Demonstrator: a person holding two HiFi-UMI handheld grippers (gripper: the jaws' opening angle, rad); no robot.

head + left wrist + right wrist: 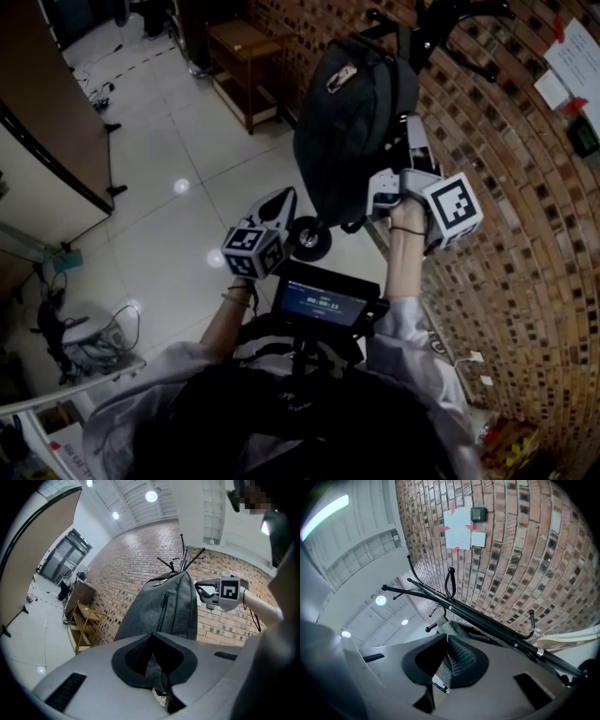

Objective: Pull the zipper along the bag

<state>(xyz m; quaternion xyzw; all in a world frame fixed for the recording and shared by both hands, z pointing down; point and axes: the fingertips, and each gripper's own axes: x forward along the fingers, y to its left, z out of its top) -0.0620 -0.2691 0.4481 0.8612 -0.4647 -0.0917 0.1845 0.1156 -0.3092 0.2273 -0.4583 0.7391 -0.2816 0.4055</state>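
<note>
A dark grey backpack [352, 122] hangs from a black coat rack [487, 620] against the brick wall. My left gripper [287, 204] is at the bag's lower left edge. In the left gripper view its jaws [151, 641] are shut on a fold of the bag's grey fabric [154, 665], and the bag [164, 609] rises above with a front zipper. My right gripper [386, 195] is at the bag's right side, seen also in the left gripper view [206, 592]. Its jaws [444, 644] are shut on a small zipper pull [439, 684], beside the bag's fabric [461, 631].
The curved brick wall [506, 141] is close on the right, with a paper sheet [459, 531] taped to it. A wooden shelf [239, 56] stands behind the bag. A black wheel [309, 237] sits on the tiled floor below it. Cables and gear [84, 337] lie at the left.
</note>
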